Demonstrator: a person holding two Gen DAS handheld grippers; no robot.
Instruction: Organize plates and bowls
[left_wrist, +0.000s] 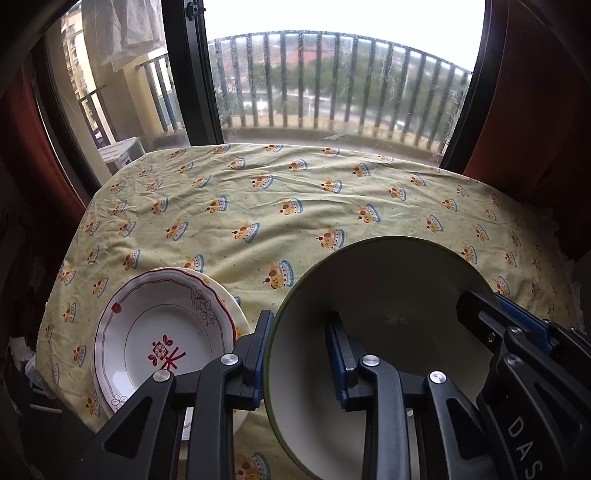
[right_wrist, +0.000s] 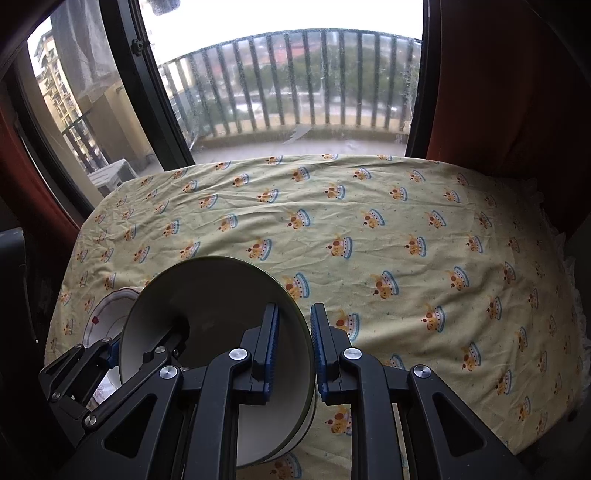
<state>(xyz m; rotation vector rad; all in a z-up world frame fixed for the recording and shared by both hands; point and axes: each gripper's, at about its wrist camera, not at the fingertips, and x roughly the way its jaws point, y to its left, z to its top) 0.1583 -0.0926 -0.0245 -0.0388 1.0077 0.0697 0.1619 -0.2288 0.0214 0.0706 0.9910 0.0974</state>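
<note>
The cloth-covered surface (left_wrist: 258, 206) is bare except for stacked plates (left_wrist: 162, 336) at its near left. Just beside them a bowl (left_wrist: 373, 295) is held tilted, each hand-held gripper, left (left_wrist: 299, 362) and right (right_wrist: 293, 350), clamped on an opposite rim, presumably for steadiness.

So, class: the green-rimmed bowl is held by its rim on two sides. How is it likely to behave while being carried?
The bowl looks rigid, probably glazed ceramic, so likely slippery and breakable. The left gripper and right gripper pinch only the thin rim, so it might pivot or slip. Tilted, it could roll if dropped.
</note>
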